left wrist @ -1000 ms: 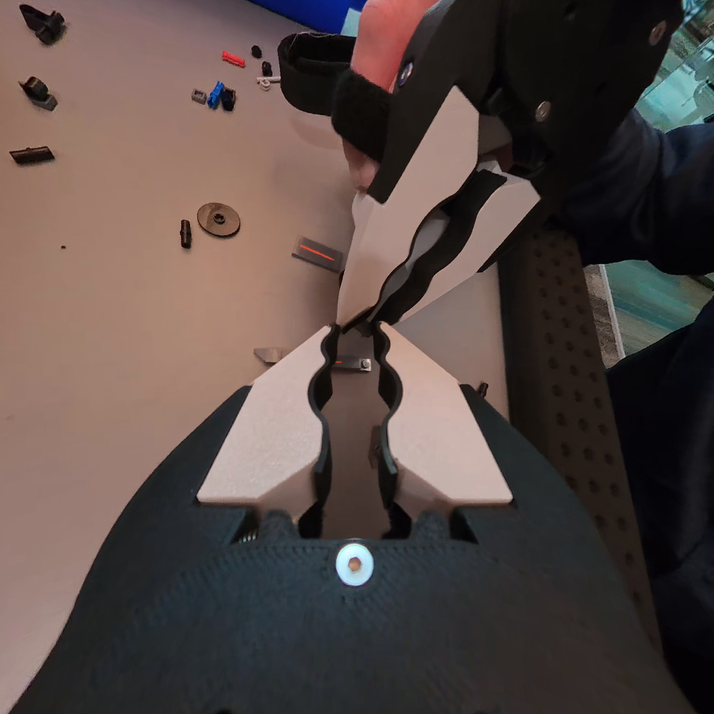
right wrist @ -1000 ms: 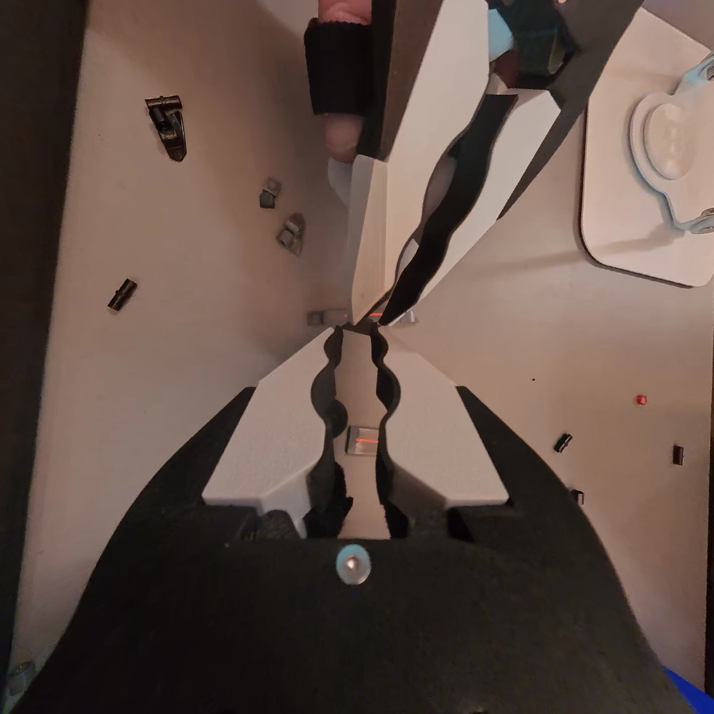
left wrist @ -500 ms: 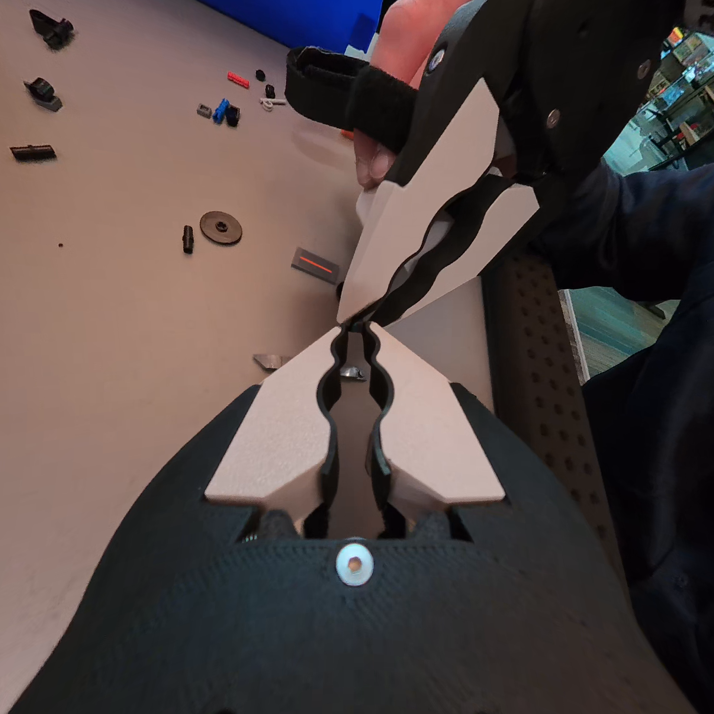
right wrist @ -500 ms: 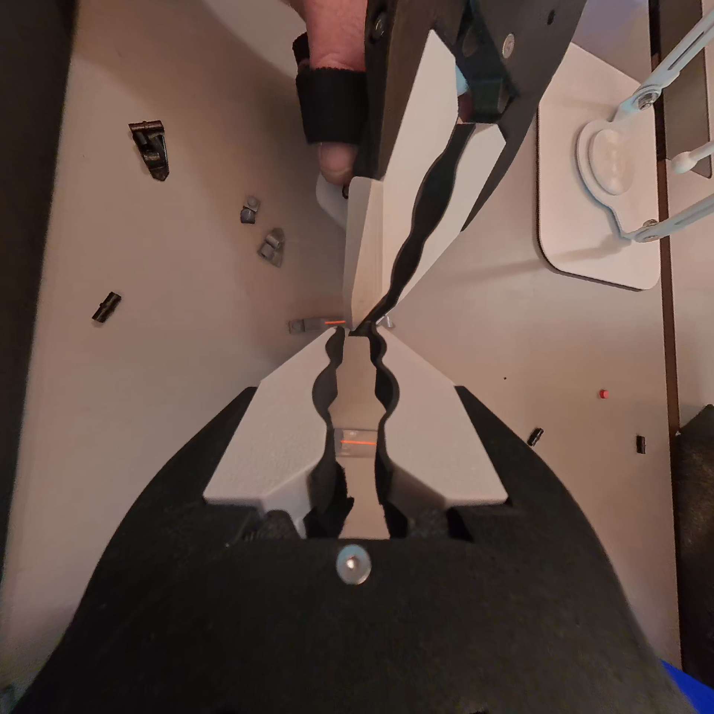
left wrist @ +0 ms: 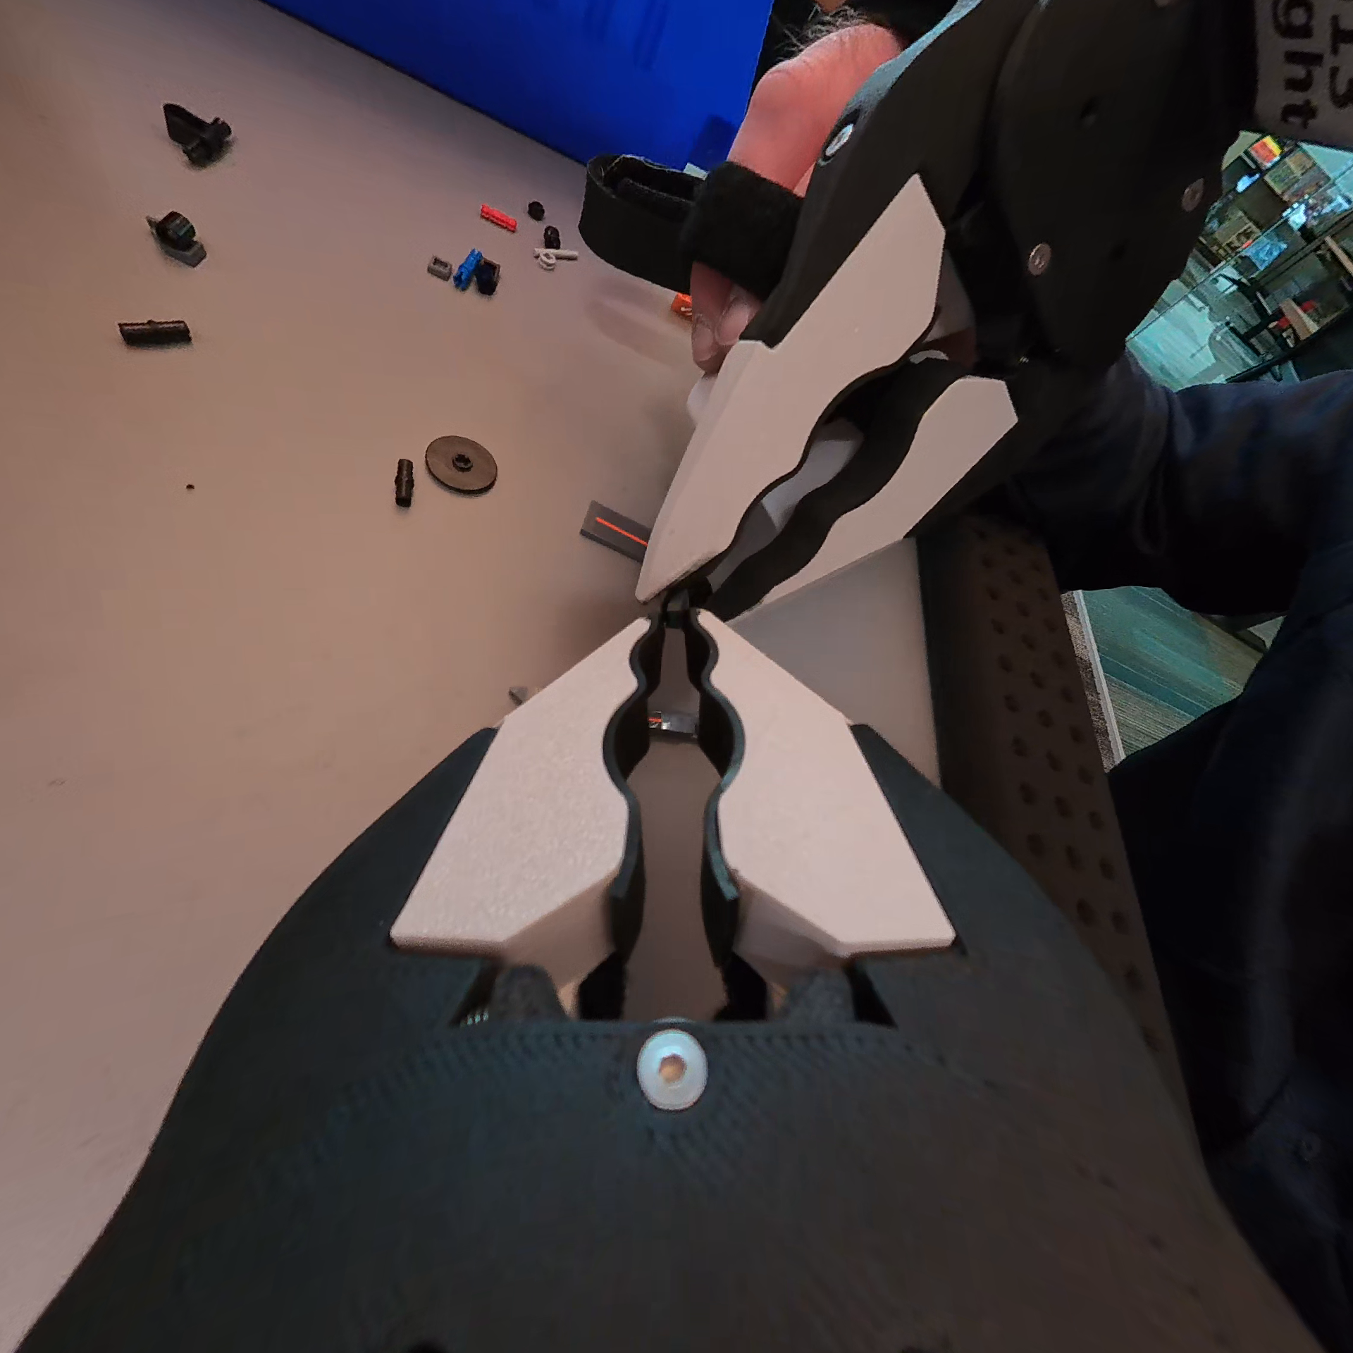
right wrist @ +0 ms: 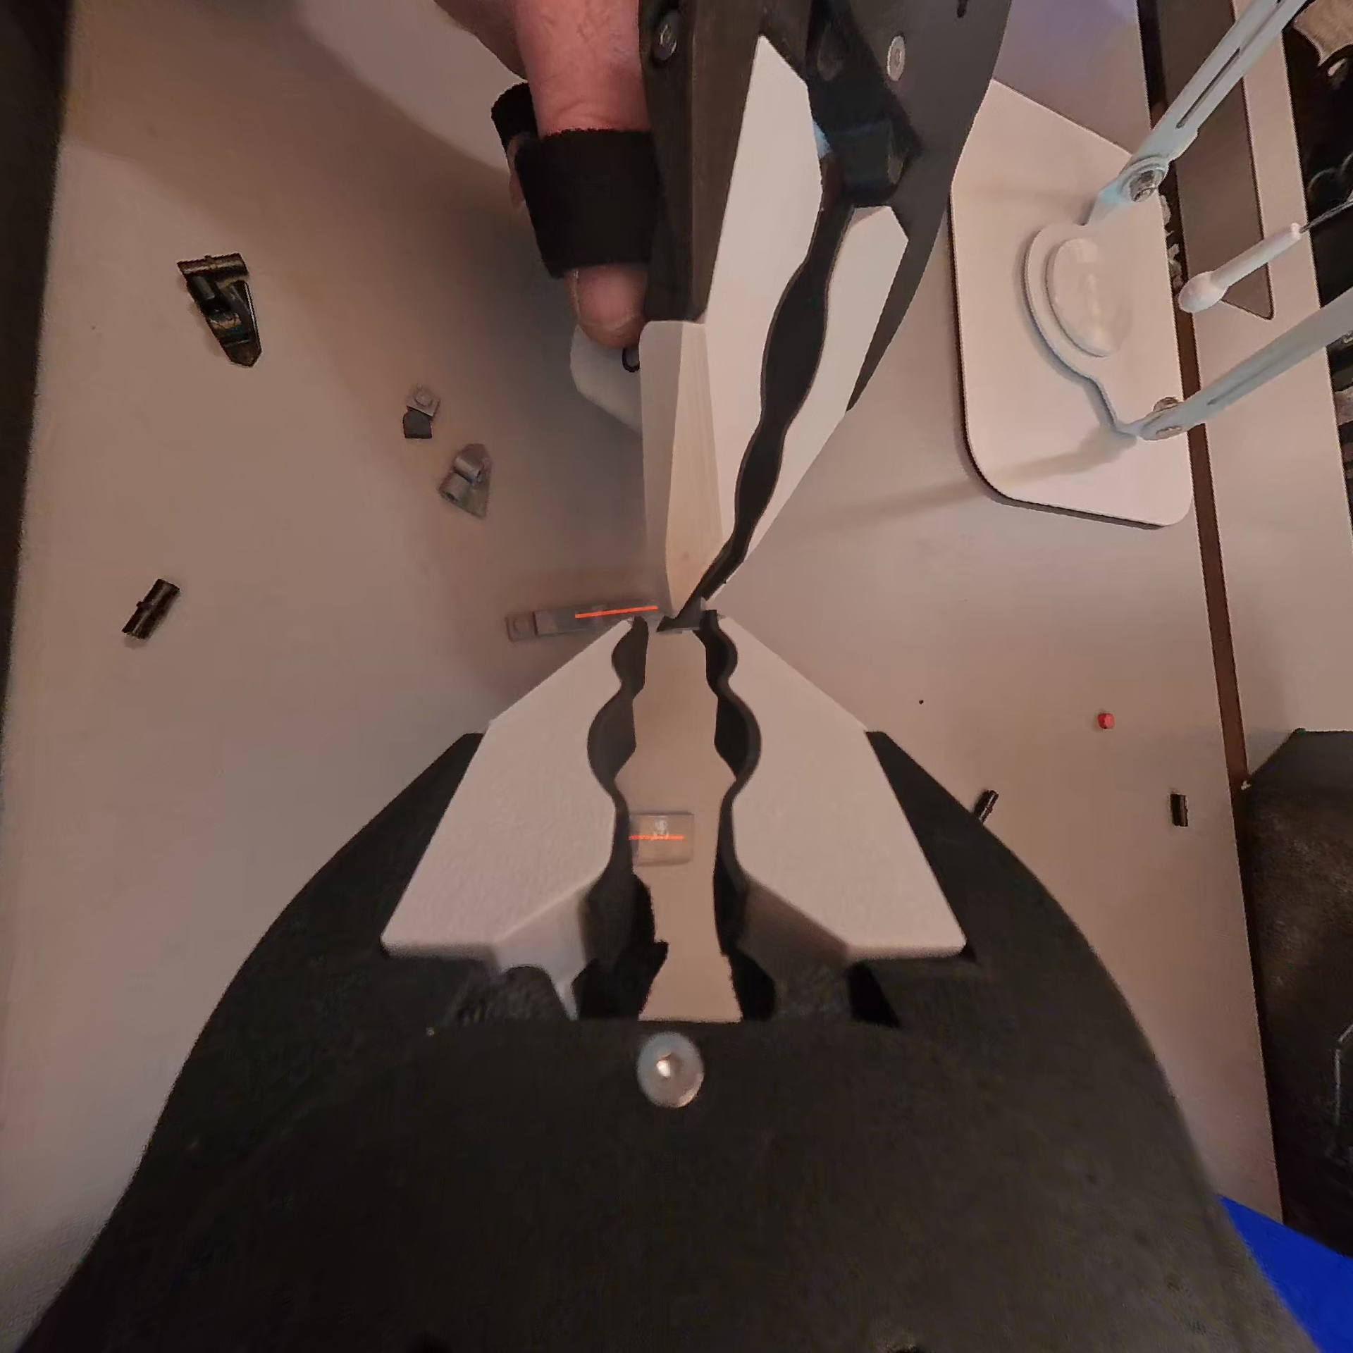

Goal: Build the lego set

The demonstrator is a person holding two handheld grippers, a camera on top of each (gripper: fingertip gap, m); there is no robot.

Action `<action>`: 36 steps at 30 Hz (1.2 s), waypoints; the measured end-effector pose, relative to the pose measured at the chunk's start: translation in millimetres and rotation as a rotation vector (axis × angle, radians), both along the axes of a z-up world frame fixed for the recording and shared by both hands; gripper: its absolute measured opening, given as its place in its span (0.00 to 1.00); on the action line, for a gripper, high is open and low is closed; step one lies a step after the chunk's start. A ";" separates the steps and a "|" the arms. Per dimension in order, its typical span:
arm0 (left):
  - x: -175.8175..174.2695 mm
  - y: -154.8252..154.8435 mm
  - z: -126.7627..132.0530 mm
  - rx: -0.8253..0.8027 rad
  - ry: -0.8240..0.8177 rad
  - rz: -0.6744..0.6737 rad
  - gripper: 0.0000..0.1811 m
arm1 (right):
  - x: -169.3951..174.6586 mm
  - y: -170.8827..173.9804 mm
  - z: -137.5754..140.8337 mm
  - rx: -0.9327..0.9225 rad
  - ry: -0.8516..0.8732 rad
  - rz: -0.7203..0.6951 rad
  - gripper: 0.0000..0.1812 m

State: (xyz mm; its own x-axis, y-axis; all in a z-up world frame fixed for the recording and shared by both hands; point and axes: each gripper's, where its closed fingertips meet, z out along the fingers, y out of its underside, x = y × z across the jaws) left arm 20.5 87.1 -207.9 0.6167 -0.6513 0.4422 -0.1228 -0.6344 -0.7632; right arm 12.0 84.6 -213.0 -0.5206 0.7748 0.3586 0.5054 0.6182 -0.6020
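Table: pale beige tabletop (left wrist: 220, 659), carrying every loose part; its far edge is cut off by a blue panel (left wrist: 586, 66).
Left gripper (left wrist: 674, 621): black textured body with pale fingers, tips nearly closed on a small dark lego piece (left wrist: 677, 606) held above the table; most of that piece is hidden between the tips.
Right gripper (right wrist: 677, 624): same build, tips pinched on the same small dark piece (right wrist: 684, 621) from the opposite side, so the two grippers meet tip to tip.
Hands: one finger in a black strap (left wrist: 721, 293) shows behind the right gripper; the rest is cut off.
Grey tiles with an orange stripe: two, one (left wrist: 615, 531) just left of the meeting tips, one (left wrist: 670, 723) below them, partly hidden between the left gripper's fingers.
Black disc (left wrist: 461, 464): one, well left of the tips, a short black pin (left wrist: 403, 482) beside it.
Far cluster (left wrist: 468, 267): small blue, grey, black, red and white bits, too small to make out.
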 end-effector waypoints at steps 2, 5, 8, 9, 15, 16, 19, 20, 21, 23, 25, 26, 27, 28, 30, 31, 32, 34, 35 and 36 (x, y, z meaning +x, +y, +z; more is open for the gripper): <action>-0.7 0.5 0.3 0.001 -0.001 0.005 0.02 | -0.1 0.4 0.2 0.002 0.001 -0.002 0.08; -3.7 1.3 -1.8 0.005 0.024 0.014 0.02 | 0.5 5.8 -2.4 0.031 -0.010 -0.018 0.08; -4.8 2.9 1.0 0.014 0.012 0.024 0.02 | -0.1 6.2 -2.9 0.032 -0.010 -0.022 0.08; -5.2 3.3 2.1 0.018 0.009 0.027 0.02 | -0.3 6.4 -2.8 0.033 -0.010 -0.025 0.08; -8.1 7.8 11.6 0.046 -0.041 0.058 0.02 | -4.4 10.7 3.6 0.004 0.019 -0.068 0.08; -8.5 8.8 13.7 0.053 -0.052 0.065 0.01 | -5.3 11.1 4.7 -0.005 0.023 -0.076 0.08; -9.3 11.7 18.2 0.068 -0.078 0.082 0.01 | -8.0 12.3 7.0 -0.026 0.035 -0.101 0.08; -9.4 12.3 18.4 0.072 -0.077 0.086 0.01 | -8.8 13.1 7.7 -0.028 0.039 -0.110 0.07; -9.1 12.7 18.4 0.074 -0.076 0.087 0.01 | -9.4 14.0 8.3 -0.029 0.043 -0.117 0.07; -8.2 13.7 18.4 0.079 -0.074 0.090 0.01 | -10.4 15.3 9.6 -0.030 0.051 -0.126 0.06; -7.3 14.3 18.4 0.082 -0.073 0.092 0.01 | -11.0 16.4 11.1 -0.027 0.060 -0.133 0.05; -6.7 14.3 18.0 0.082 -0.070 0.090 0.02 | -11.3 16.5 11.8 -0.026 0.064 -0.135 0.05; -6.4 14.5 17.7 0.084 -0.068 0.091 0.02 | -11.2 16.7 12.2 -0.024 0.065 -0.136 0.05; -6.3 14.7 17.7 0.084 -0.067 0.092 0.02 | -11.2 16.9 11.9 -0.022 0.064 -0.136 0.05; -6.6 15.0 17.4 0.084 -0.064 0.093 0.01 | -11.3 17.4 11.6 -0.017 0.064 -0.138 0.04; -6.9 15.2 17.4 0.086 -0.063 0.095 0.01 | -11.4 17.9 11.5 -0.013 0.064 -0.140 0.04; -7.0 15.4 17.6 0.088 -0.063 0.096 0.01 | -11.4 18.0 11.7 -0.010 0.066 -0.139 0.04; -7.0 15.4 17.9 0.089 -0.063 0.096 0.01 | -11.1 18.2 11.9 -0.006 0.066 -0.138 0.04; -7.3 15.8 18.0 0.091 -0.062 0.099 0.01 | -10.8 18.9 11.7 -0.001 0.065 -0.140 0.04; -7.8 16.0 18.5 0.092 -0.064 0.101 0.01 | -10.6 19.7 11.5 0.009 0.065 -0.141 0.04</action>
